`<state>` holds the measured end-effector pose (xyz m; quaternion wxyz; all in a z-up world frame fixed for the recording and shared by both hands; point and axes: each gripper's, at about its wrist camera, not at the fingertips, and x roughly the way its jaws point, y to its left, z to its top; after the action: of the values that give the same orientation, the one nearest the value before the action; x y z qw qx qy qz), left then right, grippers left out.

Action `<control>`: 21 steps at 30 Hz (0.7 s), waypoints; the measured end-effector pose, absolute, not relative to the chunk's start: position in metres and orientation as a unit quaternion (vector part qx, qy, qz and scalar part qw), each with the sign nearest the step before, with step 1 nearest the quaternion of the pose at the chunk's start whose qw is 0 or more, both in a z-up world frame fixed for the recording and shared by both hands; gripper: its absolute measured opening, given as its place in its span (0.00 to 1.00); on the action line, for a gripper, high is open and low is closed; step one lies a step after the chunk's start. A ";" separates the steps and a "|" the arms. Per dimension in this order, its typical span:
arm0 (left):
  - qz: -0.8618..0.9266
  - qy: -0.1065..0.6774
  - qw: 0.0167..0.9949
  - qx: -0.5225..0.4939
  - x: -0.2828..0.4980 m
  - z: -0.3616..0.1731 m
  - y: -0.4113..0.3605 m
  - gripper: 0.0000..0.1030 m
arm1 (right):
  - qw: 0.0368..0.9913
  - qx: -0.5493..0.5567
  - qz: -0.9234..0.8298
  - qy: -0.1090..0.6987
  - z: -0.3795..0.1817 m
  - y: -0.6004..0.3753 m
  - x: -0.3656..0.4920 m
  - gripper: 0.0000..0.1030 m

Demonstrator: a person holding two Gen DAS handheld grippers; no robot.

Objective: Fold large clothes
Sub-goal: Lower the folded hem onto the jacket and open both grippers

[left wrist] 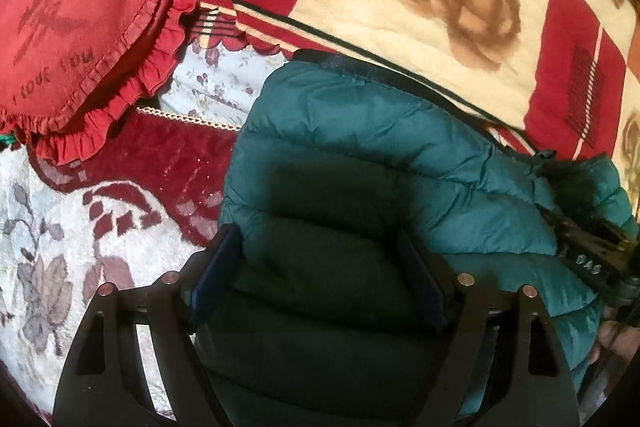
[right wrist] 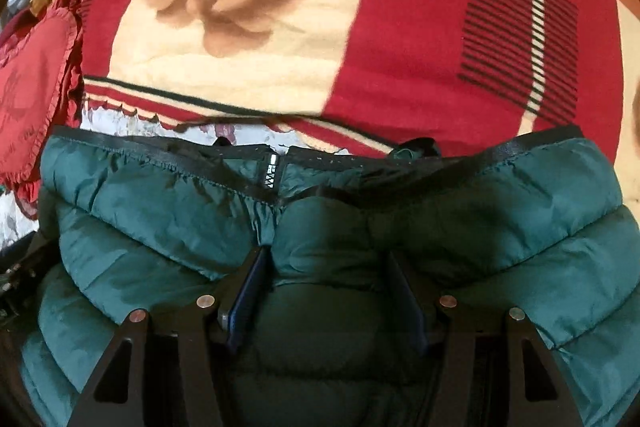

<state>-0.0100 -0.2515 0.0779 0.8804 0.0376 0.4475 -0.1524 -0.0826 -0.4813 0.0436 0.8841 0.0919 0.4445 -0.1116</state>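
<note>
Lying across a bed, a teal puffer jacket [left wrist: 360,147] fills the lower part of both views. Its black-trimmed hem [right wrist: 160,151] runs along the far edge, just beside a red and cream blanket [left wrist: 400,39] printed with brown roses. The zip pull [right wrist: 271,173] sits at the middle of that hem, where the two front panels meet.

The left gripper [left wrist: 320,275] hangs over the jacket's left end, pointing steeply down. Its jaws stand wide, and a dark, shadowed fold of quilting swells up between the blue pads [left wrist: 212,275]; the pads flank the fabric, and I cannot tell whether they press on it. To the left of the jacket lies a white and maroon flowered rug or cover [left wrist: 80,239], and beyond it a red heart cushion [left wrist: 80,19] with a frilled edge rests partly on the blanket.

The right gripper [right wrist: 328,291] is set over the jacket's middle, just below the zip. Its jaws are about half apart, with a puffed section of the jacket bulging between the fingers [right wrist: 248,291]. The fabric fills the gap and touches both pads, so it looks pinched, though the grip is not sharp in the shadow.

In the left view, the right gripper's dark frame [left wrist: 592,251] shows at the right edge, on the jacket, with part of a hand [left wrist: 612,339] below it
</note>
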 end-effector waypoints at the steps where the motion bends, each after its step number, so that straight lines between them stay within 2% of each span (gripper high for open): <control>1: -0.152 0.448 0.880 0.039 -0.012 0.079 -0.252 0.79 | 0.884 0.099 -0.110 0.443 0.048 -0.482 -0.086 0.57; 5: -0.151 0.446 0.881 0.036 -0.016 0.086 -0.248 0.79 | 0.898 0.132 -0.090 0.411 0.082 -0.491 -0.122 0.58; 8: -0.151 0.440 0.885 0.037 -0.019 0.096 -0.246 0.79 | 0.912 0.111 -0.102 0.381 0.105 -0.497 -0.149 0.67; 11: -0.150 0.432 0.888 0.046 -0.019 0.102 -0.249 0.79 | 0.918 0.087 -0.123 0.368 0.118 -0.510 -0.163 0.67; 21: -0.138 0.461 0.876 0.042 0.006 0.080 -0.255 0.80 | 0.889 0.114 -0.177 0.407 0.078 -0.563 -0.155 0.67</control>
<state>0.0062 -0.2550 0.0799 0.8758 0.0415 0.4607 -0.1379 -0.1545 -0.5626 0.0777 0.8891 0.1144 0.4065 -0.1768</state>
